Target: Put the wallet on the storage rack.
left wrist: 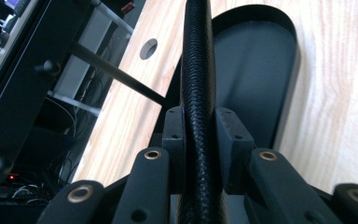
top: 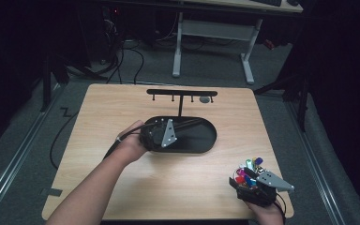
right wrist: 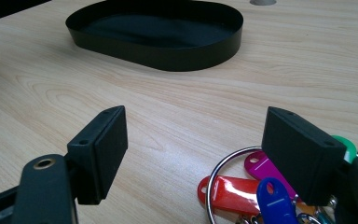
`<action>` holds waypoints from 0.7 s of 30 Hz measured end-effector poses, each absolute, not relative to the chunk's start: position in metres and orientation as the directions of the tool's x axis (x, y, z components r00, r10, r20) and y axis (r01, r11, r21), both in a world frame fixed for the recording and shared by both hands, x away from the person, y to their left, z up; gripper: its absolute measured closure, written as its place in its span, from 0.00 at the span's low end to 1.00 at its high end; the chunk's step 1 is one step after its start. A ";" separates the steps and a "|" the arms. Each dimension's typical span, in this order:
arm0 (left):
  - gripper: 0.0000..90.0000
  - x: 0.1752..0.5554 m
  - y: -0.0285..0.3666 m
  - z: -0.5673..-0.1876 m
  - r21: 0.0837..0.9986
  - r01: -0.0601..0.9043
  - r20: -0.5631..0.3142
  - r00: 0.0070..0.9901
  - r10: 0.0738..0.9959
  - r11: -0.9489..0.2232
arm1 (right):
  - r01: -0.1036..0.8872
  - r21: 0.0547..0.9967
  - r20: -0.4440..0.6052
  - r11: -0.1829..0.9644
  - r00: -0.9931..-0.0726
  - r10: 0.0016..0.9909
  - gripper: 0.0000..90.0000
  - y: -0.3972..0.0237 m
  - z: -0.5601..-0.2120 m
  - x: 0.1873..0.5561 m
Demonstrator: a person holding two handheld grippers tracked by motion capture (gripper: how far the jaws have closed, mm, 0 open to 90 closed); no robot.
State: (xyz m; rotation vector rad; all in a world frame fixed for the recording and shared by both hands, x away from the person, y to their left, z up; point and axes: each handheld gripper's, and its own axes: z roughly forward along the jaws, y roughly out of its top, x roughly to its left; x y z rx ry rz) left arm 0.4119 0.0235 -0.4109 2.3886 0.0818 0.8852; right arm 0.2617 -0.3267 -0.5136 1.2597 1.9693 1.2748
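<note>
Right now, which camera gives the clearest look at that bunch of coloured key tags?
The right gripper view: the key tags lie close up on their metal ring, red, pink and blue plainly readable, partly behind one jaw. The high view shows them as a small colourful cluster beside the right gripper.

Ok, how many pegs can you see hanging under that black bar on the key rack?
4 pegs under the rack's bar: far left, left of the post, right of the post, far right. None appears hidden.
</note>
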 end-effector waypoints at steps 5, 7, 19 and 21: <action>0.85 0.422 0.013 -0.415 0.538 -0.151 0.579 0.781 0.234 -0.829 | 0.442 0.886 0.093 0.137 -0.461 0.883 0.25 -0.328 -0.514 0.261; 0.85 0.426 0.010 -0.416 0.541 -0.151 0.574 0.785 0.233 -0.827 | 0.441 0.887 0.093 0.137 -0.462 0.882 0.25 -0.329 -0.514 0.261; 0.85 0.446 -0.012 -0.431 0.524 -0.180 0.601 0.771 0.212 -0.833 | 0.441 0.889 0.104 0.123 -0.457 0.883 0.25 -0.331 -0.513 0.258; 0.85 0.448 -0.014 -0.435 0.525 -0.170 0.595 0.774 0.217 -0.834 | 0.441 0.889 0.106 0.121 -0.455 0.884 0.25 -0.332 -0.513 0.257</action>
